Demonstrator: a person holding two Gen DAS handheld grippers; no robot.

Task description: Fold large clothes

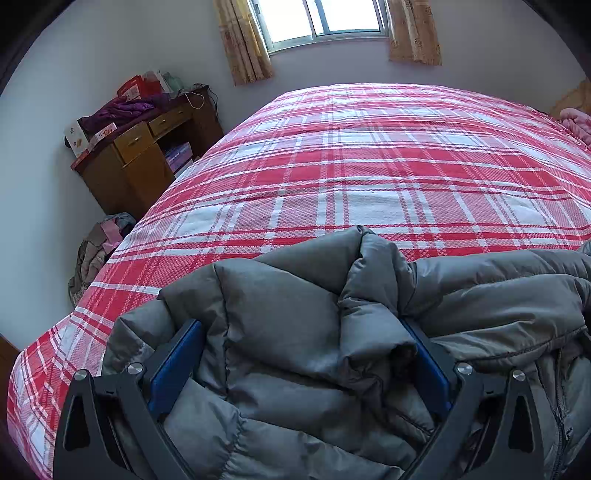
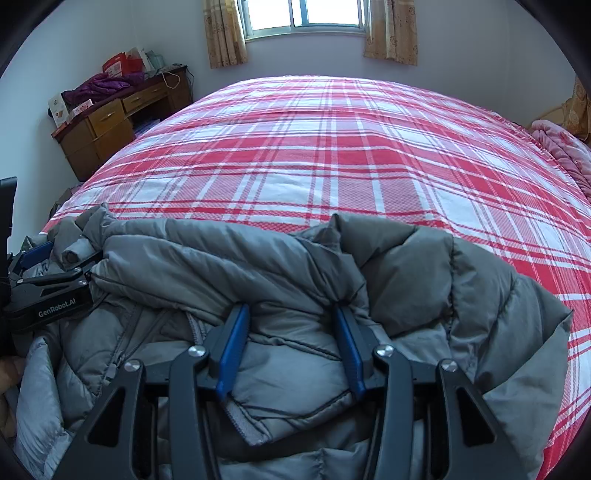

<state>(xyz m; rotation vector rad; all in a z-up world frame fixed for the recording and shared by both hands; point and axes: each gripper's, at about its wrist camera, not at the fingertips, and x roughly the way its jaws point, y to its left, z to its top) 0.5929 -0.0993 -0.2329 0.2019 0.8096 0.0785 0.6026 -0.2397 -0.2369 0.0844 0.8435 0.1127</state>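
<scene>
On the near edge of the plaid bed the grey puffer jacket lies bunched and unfolded, each half-open gripper, left and right, pinching its padding.

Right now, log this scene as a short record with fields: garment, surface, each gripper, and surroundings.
garment: grey puffer jacket, bunched at the near edge of the bed
surface: bed with red and white plaid cover
left gripper: jaws closed on a thick fold of the jacket
right gripper: jaws closed on a fold of the jacket
surroundings: wooden desk with clutter on the left, curtained window behind, pink blanket on the right
</scene>
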